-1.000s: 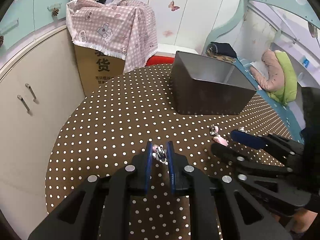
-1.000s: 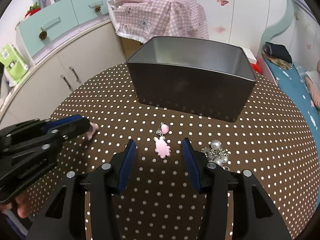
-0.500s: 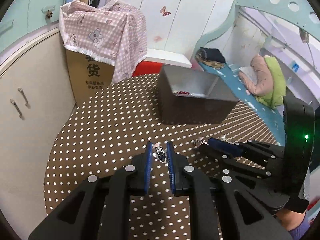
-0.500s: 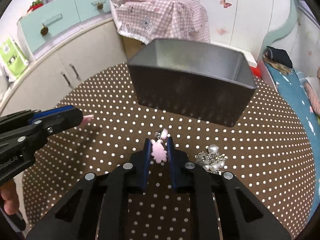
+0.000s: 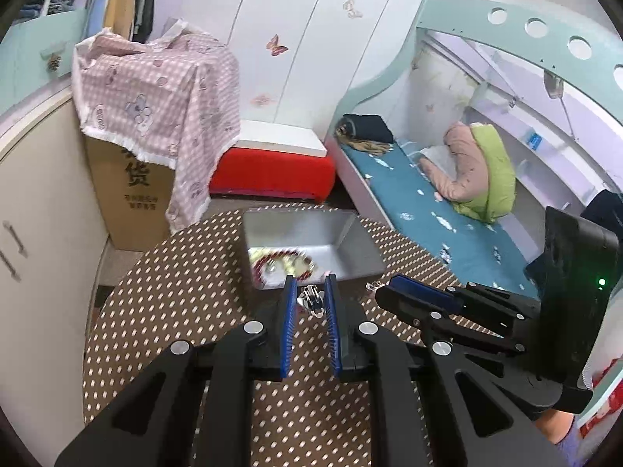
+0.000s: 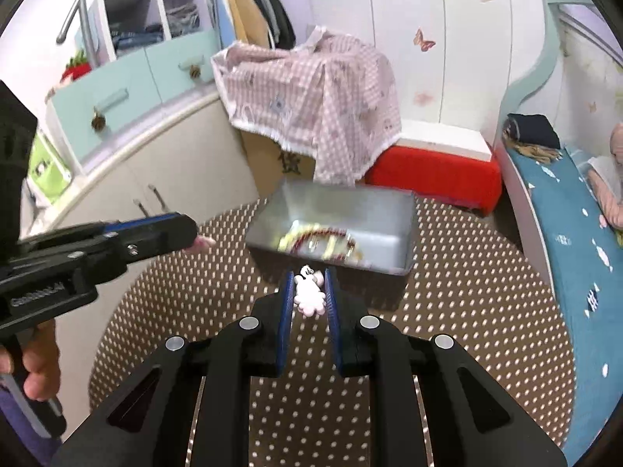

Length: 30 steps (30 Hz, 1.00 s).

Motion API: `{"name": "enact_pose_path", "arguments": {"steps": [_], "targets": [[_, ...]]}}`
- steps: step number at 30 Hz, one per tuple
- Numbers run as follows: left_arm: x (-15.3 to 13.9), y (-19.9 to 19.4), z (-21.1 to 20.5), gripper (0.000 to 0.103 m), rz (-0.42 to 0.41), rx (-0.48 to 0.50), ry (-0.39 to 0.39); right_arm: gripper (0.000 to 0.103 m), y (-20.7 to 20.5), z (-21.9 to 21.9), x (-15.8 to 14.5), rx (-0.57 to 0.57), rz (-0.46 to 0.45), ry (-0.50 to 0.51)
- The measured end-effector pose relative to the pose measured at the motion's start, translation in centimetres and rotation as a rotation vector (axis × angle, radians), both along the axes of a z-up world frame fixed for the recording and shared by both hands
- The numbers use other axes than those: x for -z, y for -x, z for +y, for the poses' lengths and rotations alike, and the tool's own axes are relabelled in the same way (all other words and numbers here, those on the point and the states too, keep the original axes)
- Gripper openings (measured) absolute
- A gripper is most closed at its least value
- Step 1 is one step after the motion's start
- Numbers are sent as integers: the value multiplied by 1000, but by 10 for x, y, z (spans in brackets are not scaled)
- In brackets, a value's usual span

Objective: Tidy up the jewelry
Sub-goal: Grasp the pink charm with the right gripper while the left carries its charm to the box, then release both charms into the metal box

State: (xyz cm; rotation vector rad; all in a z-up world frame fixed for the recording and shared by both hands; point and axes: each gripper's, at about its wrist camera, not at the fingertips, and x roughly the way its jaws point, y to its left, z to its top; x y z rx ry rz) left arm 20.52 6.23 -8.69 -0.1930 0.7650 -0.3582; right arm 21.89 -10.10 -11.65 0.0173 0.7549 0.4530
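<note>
A grey metal box (image 5: 352, 243) (image 6: 405, 218) stands on the brown polka-dot table (image 5: 163, 311) (image 6: 486, 311), with red and gold jewelry (image 5: 280, 262) (image 6: 319, 239) blurred inside. My left gripper (image 5: 309, 301) is shut on a small silver jewelry piece (image 5: 310, 300), held high just before the box. My right gripper (image 6: 307, 292) is shut on a pink charm (image 6: 308, 292), raised before the box's near rim. The right gripper also shows in the left wrist view (image 5: 412, 294). The left gripper also shows in the right wrist view (image 6: 179, 229), with a pink bit at its tip.
A cardboard box under a pink checked cloth (image 5: 155, 97) (image 6: 311, 93) stands behind the table. A red bench (image 5: 272, 173) (image 6: 436, 175), cream cabinets (image 6: 155, 163) and a blue bed (image 5: 420, 210) surround it. A small silver piece (image 5: 372, 285) lies near the box.
Both grippers have risen from the table with their pieces and now look down into the box. The right gripper closed on the pink charm within the last second.
</note>
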Motion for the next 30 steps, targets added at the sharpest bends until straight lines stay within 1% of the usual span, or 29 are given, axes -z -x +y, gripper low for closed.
{"name": "enact_pose_path", "arguments": {"steps": [3,7,14,17,23,26,30], "targets": [[-4,-20,-7,13,14,-10,-27,17,-13,-6,-11,12,-11,-16],[-1,-50,-11,13,73,-2,-4,17,-31,-6,-15,18,-3,-30],[23,-81,-19,13,163,0,-5,17,-62,3,0,18,46,-22],[33,-87,-22,13,185,-2,-12,17,-71,5,11,21,67,-18],[46,-93,-24,14,207,-4,-27,17,-84,7,28,24,107,-23],[50,-95,-25,14,211,-6,-47,17,-89,8,35,22,120,-23],[49,-95,-26,14,202,1,-48,17,-92,11,39,16,130,-25]]}}
